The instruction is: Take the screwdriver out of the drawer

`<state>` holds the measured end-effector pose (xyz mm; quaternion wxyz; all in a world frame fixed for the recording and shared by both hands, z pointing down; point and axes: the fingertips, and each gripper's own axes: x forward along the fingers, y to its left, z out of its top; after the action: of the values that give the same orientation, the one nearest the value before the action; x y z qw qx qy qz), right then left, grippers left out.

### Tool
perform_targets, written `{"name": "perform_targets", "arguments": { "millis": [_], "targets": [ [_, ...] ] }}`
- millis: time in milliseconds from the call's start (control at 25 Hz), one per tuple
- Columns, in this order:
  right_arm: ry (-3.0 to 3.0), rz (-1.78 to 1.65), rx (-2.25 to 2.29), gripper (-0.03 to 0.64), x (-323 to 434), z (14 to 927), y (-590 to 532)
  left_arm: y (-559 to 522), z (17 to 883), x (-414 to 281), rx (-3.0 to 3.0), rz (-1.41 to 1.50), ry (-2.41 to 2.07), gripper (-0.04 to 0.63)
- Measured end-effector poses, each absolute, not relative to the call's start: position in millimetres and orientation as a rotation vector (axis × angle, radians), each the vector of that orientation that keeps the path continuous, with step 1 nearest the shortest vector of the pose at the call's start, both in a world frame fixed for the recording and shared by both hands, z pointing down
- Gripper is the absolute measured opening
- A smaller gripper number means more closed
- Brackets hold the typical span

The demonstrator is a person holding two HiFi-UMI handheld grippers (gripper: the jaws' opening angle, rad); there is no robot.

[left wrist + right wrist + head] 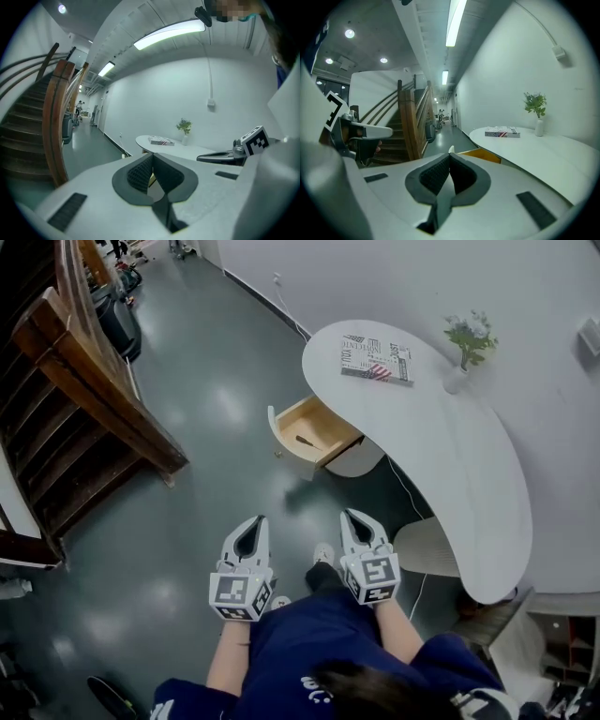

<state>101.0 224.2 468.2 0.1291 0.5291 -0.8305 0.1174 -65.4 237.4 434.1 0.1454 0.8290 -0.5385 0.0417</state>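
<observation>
Left gripper (258, 521) and right gripper (350, 515): jaws clenched, empty. Only the head view shows inside the open drawer (328, 423), far under the table (459, 465): a dark slim item (306, 441).

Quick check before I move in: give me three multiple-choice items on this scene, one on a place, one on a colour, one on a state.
1. Where does the book lie?
A) on a sofa
B) on the white table
C) on a windowsill

2. What colour is the inside of the drawer?
A) light wood
B) blue
C) black

3. How does the drawer stand?
A) shut flush
B) pulled open
C) taken out and set on the white table

Answers:
1 B: the head view shows it flat on the tabletop, not far from the vase.
2 A: its bottom and walls show pale tan wood.
3 B: it juts out from under the table's edge with its inside exposed.
</observation>
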Motion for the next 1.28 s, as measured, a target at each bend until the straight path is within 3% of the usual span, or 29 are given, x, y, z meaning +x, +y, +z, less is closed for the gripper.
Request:
{"name": "perform_targets", "arguments": {
  "millis": [680,1280],
  "targets": [
    [-2.487,0.424,1.267,0.008,149.2,498.3,109.4,127.9,460.0,21.5,2.297,0.166,-1.578,0.005],
    [-2.365,0.497,1.261,0.008,141.8,524.3,65.9,50.0,483.1,-0.4,2.284,0.217,-1.498,0.005]
  ]
}}
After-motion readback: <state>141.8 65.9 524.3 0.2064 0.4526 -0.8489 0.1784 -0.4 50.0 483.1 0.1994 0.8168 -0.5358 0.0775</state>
